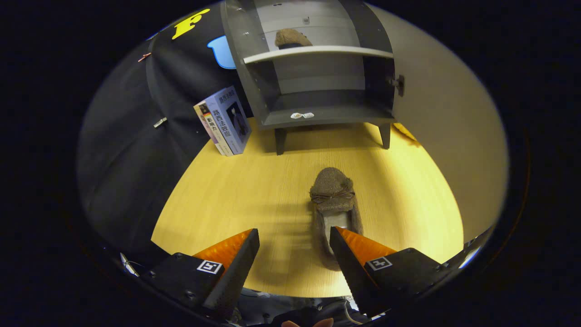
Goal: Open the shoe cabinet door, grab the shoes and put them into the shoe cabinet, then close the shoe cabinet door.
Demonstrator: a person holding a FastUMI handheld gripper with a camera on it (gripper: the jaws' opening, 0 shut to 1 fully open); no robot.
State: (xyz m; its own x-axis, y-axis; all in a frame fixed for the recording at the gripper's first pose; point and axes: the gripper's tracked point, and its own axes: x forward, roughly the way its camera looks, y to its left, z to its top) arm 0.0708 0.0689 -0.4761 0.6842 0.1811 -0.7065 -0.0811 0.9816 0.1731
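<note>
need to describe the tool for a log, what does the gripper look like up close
The gripper has two wedge-shaped fingers tapering to points, their inner faces finely ridged. Each sits on a black block body fixed with screws and bears a small square black-and-white marker on top. A thin cable runs beneath it.

Two books (223, 121) lean beside the cabinet (313, 68), their covers printed with Chinese titles too small to read. Each gripper (294, 240) finger carries a square black-and-white marker.

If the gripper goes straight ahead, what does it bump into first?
Probably the slipper on the floor, its heel beside the right finger of the open gripper. Passing above it, next comes the open cabinet.
</note>
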